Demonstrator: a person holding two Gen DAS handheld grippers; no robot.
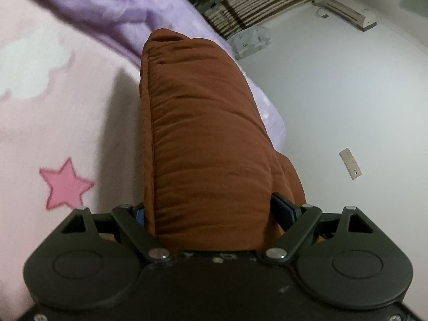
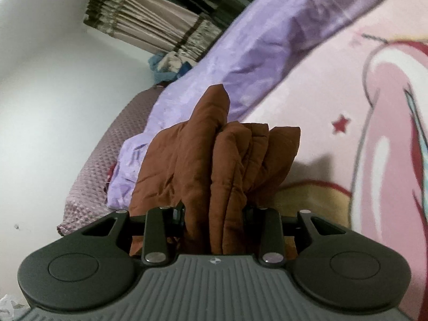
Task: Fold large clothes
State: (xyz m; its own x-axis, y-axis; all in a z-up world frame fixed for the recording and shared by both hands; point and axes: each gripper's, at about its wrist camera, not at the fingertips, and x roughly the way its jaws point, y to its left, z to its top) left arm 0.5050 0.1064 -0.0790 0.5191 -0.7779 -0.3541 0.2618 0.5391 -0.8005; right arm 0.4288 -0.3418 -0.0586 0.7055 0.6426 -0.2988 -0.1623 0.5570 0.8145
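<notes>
A rust-brown padded garment fills the middle of the left wrist view, a thick folded bundle standing up between the jaws. My left gripper is shut on it; the fingertips are hidden by the cloth. In the right wrist view the same brown garment bunches in several folds between the jaws. My right gripper is shut on it, its fingertips hidden too. The garment is held above a pink bedspread with a star print.
A purple quilt lies along the far side of the bed, also in the right wrist view. A white wall, a curtain and a mauve textured cover lie beyond the bed.
</notes>
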